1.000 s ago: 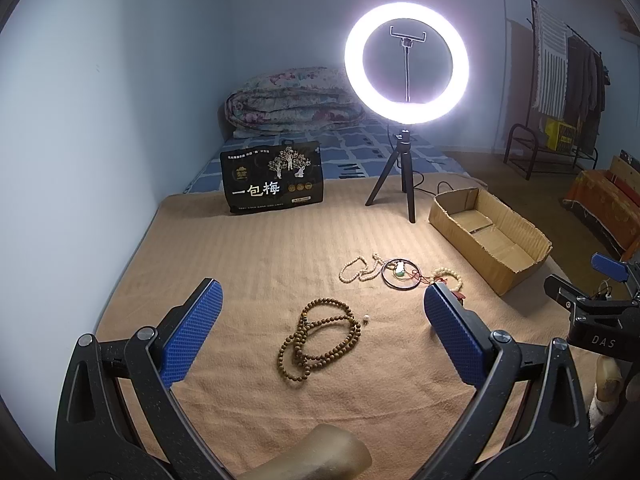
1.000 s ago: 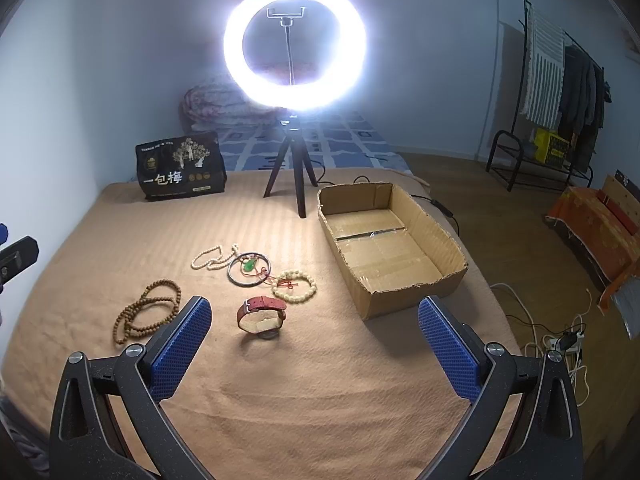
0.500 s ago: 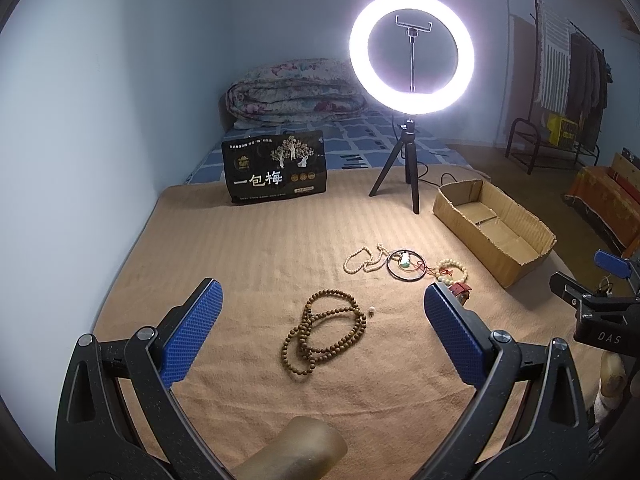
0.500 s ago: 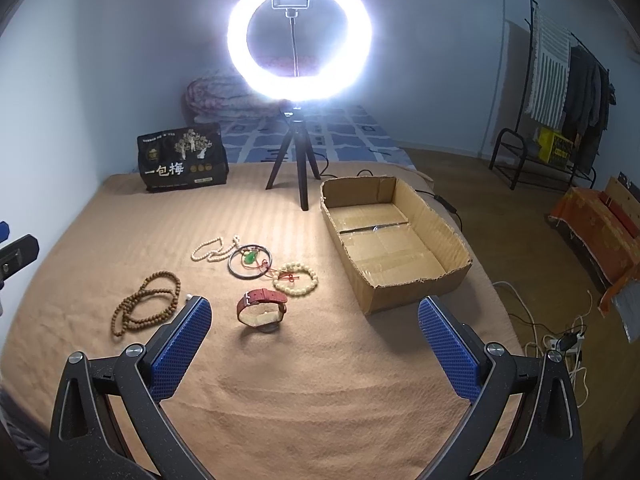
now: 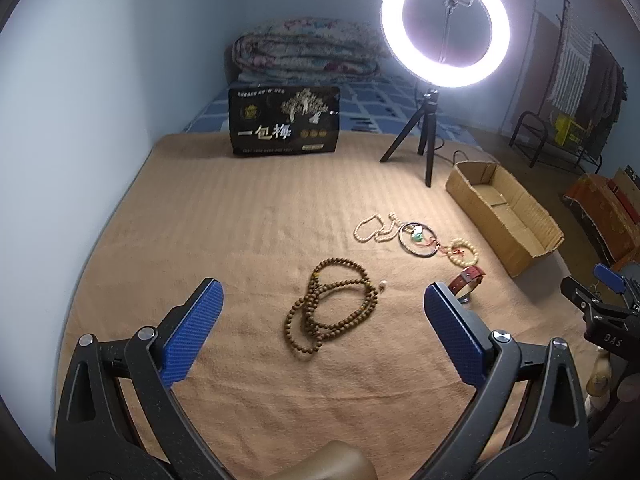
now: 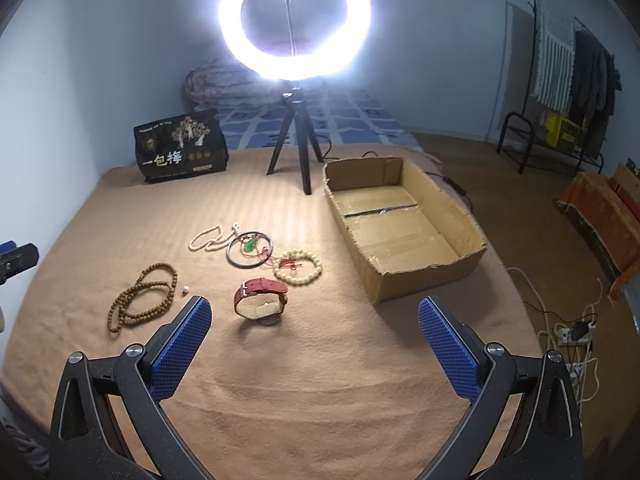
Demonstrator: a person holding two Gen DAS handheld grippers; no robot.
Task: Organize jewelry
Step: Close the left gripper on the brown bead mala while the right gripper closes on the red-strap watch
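Observation:
Jewelry lies on a tan blanket [image 5: 240, 240]. A long brown bead necklace [image 5: 332, 312] [image 6: 142, 298] lies coiled just ahead of my left gripper [image 5: 320, 320], which is open and empty. Further right are a white pearl strand [image 6: 210, 238], a dark bangle with a green pendant [image 6: 250, 248], a cream bead bracelet [image 6: 298, 266] and a red-strapped watch [image 6: 262, 298]. My right gripper [image 6: 316, 332] is open and empty, with the watch just ahead of its left finger. An open cardboard box [image 6: 400, 228] [image 5: 504, 216] stands empty to the right.
A lit ring light on a tripod [image 6: 296, 20] stands behind the jewelry. A black printed bag [image 6: 180, 148] stands at the back left, with a folded quilt [image 5: 308, 50] behind it. The blanket's right edge drops to a floor with cables [image 6: 568, 328]. A wall runs along the left.
Both grippers have moved forward and lower toward the jewelry, which now looks nearer. Both stay open; nothing on the blanket has moved.

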